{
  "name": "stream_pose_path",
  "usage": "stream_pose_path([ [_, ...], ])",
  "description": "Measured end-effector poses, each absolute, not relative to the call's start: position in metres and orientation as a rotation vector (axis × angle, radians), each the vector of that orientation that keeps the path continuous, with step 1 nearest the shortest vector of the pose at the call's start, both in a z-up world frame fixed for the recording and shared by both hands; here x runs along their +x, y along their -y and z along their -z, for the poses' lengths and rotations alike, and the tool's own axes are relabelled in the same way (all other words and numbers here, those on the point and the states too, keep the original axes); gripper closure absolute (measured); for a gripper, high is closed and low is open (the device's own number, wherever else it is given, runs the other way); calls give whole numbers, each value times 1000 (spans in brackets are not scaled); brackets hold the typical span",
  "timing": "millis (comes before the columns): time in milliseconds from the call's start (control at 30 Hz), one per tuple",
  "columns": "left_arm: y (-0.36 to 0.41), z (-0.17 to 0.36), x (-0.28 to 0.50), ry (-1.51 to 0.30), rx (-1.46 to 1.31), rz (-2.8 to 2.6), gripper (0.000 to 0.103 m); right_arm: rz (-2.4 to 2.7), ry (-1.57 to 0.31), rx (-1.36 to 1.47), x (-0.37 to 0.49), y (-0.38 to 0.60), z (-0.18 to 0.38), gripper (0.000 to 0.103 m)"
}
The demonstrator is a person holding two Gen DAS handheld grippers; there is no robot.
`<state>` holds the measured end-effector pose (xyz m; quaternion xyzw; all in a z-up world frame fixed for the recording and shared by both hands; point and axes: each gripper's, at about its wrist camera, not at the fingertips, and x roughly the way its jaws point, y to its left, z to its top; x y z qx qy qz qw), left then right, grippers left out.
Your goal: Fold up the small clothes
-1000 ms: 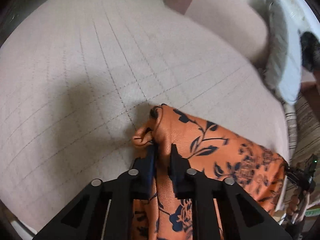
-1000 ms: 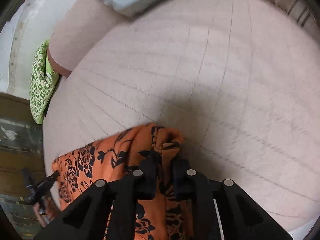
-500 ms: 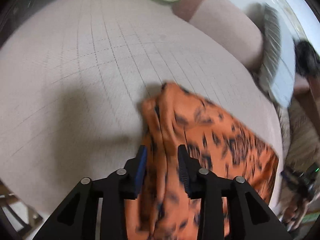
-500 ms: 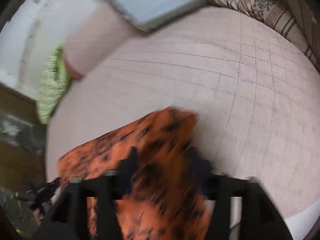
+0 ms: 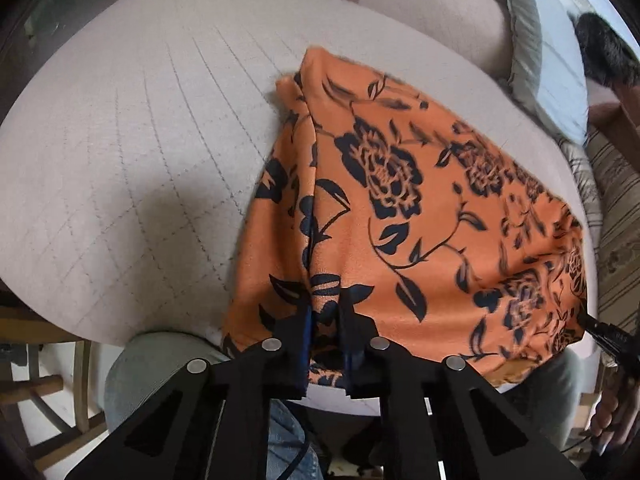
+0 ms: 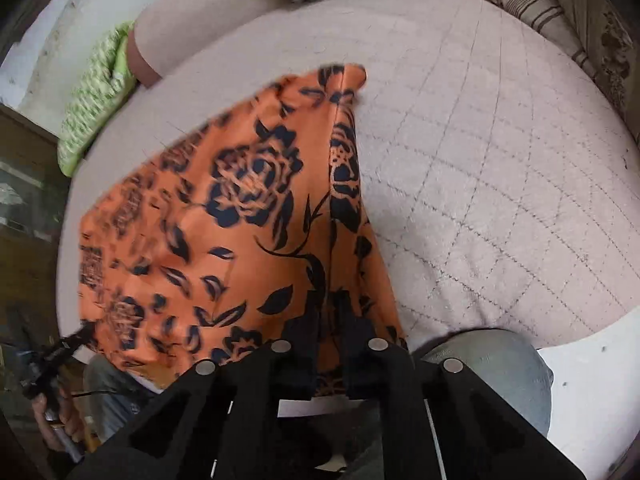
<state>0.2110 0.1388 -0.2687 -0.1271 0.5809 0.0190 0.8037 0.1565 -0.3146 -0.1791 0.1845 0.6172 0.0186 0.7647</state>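
Orange cloth (image 5: 404, 216) with black flowers lay spread on the quilted bed (image 5: 132, 152), its near hem hanging over the bed's near edge. Left gripper (image 5: 325, 326) pinched that near hem at the cloth's left corner, jaws just closed down again with the fabric bunched between them. Right gripper (image 6: 329, 332) pinched the same hem at the cloth's right corner, jaws likewise just closed, fabric between the pads. In the left view, seen at the cloth's far right corner as a black tip: the right gripper (image 5: 600, 330), with the hand (image 5: 616, 412) below it. In the right view, seen at the cloth's far left corner: the left gripper (image 6: 66, 346) and its hand (image 6: 56, 416).

A lengthwise fold ran down the cloth from its far edge toward each gripper. Far edge of the cloth sat about mid-bed, well short of the pillow. Some motion blur on the pattern in the right view.

Beyond the cloth, at the bed's far end: a beige pillow (image 5: 436, 8). Left of that pillow: a green patterned cloth (image 6: 96, 96). Right of it: a pale blue cushion (image 5: 548, 76), then a striped blanket (image 6: 560, 12) along the bed's right side. Below the cloth's near hem, under the gripper frames: knees in grey trousers (image 6: 492, 364). Left of the bed's near corner: part of a wooden chair (image 5: 48, 376).
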Motion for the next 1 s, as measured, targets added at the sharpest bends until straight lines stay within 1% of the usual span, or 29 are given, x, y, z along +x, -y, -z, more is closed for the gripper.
stream_pose_path([
  [67, -144, 259, 205, -1220, -299, -32, 93, -12, -1315, 373, 151, 319, 164, 98],
  [167, -151, 273, 207, -1255, -287, -54, 93, -3, -1332, 337, 147, 321, 161, 98],
  [233, -149, 291, 213, -1294, -233, -73, 91, 18, -1371, 306, 152, 318, 177, 98],
  [267, -149, 294, 213, -1303, -256, -75, 91, 47, -1411, 276, 155, 317, 193, 98],
  [333, -150, 282, 210, -1281, -296, -74, 87, 56, -1449, 320, 157, 320, 205, 97],
  [367, -152, 277, 209, -1276, -310, -67, 85, 57, -1442, 332, 154, 321, 203, 95],
  [400, -154, 271, 207, -1276, -325, -63, 84, 53, -1427, 323, 152, 320, 196, 88],
  [467, -162, 257, 199, -1263, -352, -75, 80, 43, -1411, 310, 147, 318, 182, 83],
  [500, -167, 251, 195, -1250, -354, -81, 78, 32, -1396, 302, 144, 315, 171, 79],
  [533, -172, 242, 193, -1225, -354, -89, 77, 14, -1365, 298, 141, 309, 159, 71],
  [567, -177, 234, 191, -1193, -360, -94, 75, -14, -1317, 295, 136, 304, 140, 65],
  [600, -180, 228, 188, -1170, -369, -100, 67, -34, -1286, 294, 133, 299, 128, 56],
  [633, -184, 224, 182, -1151, -387, -108, 56, -65, -1248, 292, 131, 291, 114, 49],
  [700, -190, 221, 177, -1125, -420, -116, 49, -144, -1184, 294, 129, 273, 90, 41],
  [800, -191, 227, 188, -1122, -427, -99, 49, -302, -1145, 325, 140, 236, 74, 40],
  [900, -191, 241, 204, -1119, -466, -80, 49, -417, -1173, 367, 151, 194, 79, 40],
  [967, -191, 249, 212, -1114, -496, -42, 46, -473, -1192, 378, 157, 168, 81, 40],
  [1000, -191, 254, 215, -1117, -498, -38, 43, -490, -1203, 378, 162, 156, 85, 40],
])
